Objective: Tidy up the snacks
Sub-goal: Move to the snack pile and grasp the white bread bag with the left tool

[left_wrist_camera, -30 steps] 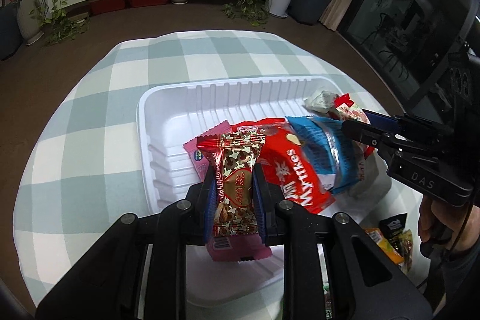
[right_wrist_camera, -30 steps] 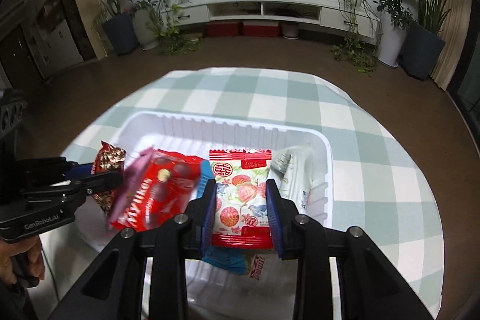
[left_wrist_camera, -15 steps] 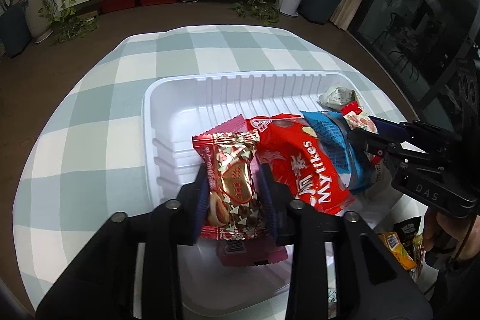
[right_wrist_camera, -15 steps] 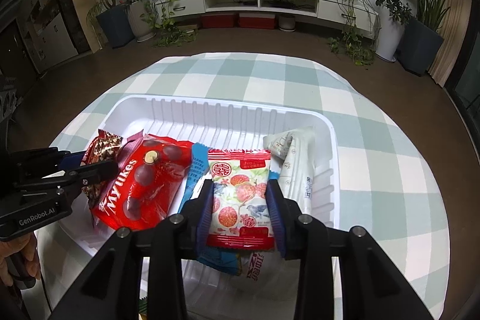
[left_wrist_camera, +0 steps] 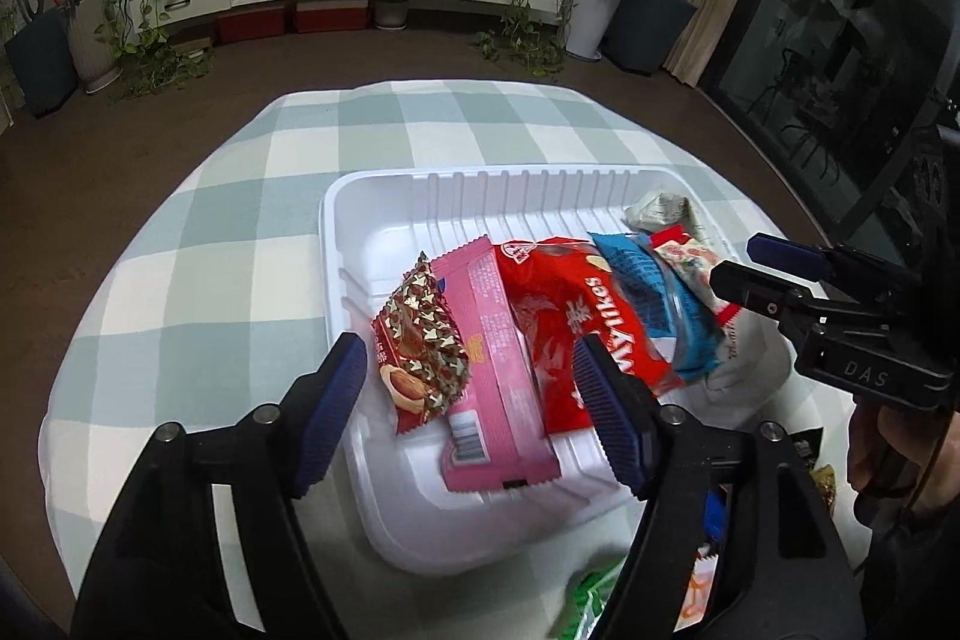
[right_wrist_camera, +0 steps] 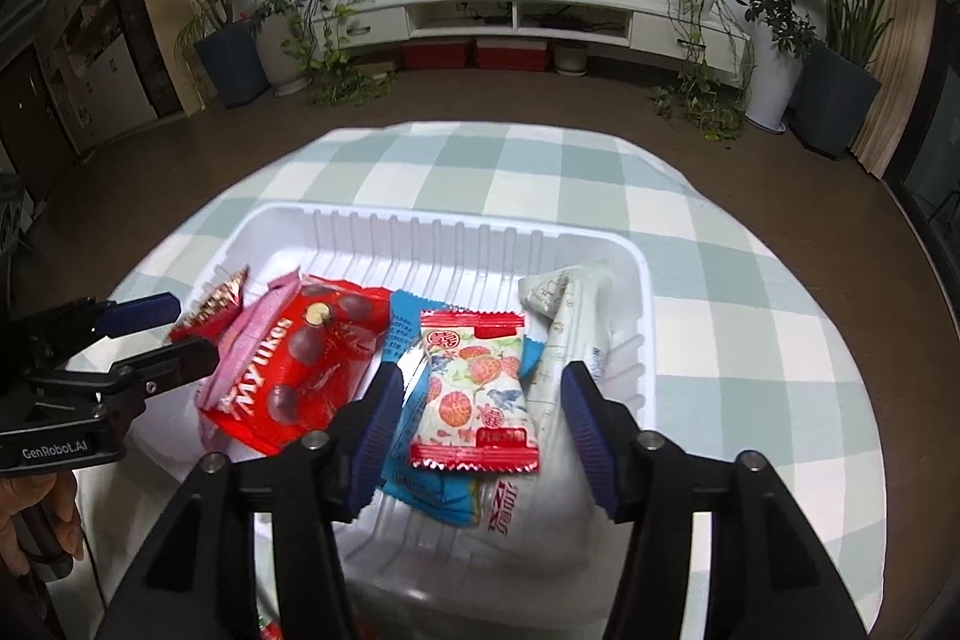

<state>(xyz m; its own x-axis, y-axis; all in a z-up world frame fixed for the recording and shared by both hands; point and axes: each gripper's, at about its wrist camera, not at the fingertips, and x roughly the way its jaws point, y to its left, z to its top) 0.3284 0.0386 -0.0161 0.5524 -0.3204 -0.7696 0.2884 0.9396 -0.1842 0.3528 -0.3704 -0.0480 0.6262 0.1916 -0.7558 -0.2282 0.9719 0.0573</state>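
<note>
A white plastic tray [left_wrist_camera: 384, 196] [right_wrist_camera: 456, 226] on a checked tablecloth holds a row of snack packets. My left gripper [left_wrist_camera: 471, 409] is open above the tray's near left; a brown star-patterned packet [left_wrist_camera: 423, 349] lies free below it on a pink packet [left_wrist_camera: 498, 376]. A red Mylikes bag [left_wrist_camera: 564, 316] [right_wrist_camera: 300, 370] and a blue packet [left_wrist_camera: 654, 298] lie beside them. My right gripper [right_wrist_camera: 480, 430] is open around a white strawberry-print packet [right_wrist_camera: 477, 394], which rests on the blue packet [right_wrist_camera: 408, 334] and a white bag [right_wrist_camera: 570, 328].
The round table's edge [left_wrist_camera: 180, 184] curves all around the tray. Loose snacks lie on the cloth near the tray's front edge: a green packet [left_wrist_camera: 591, 598] and dark and orange packets [left_wrist_camera: 816, 466]. Plants and a TV cabinet [right_wrist_camera: 516, 16] stand far behind.
Both grippers have opened and drawn back. The left one let go of the brown star-patterned packet, the right one the strawberry-print packet; both packets now lie in the tray.
</note>
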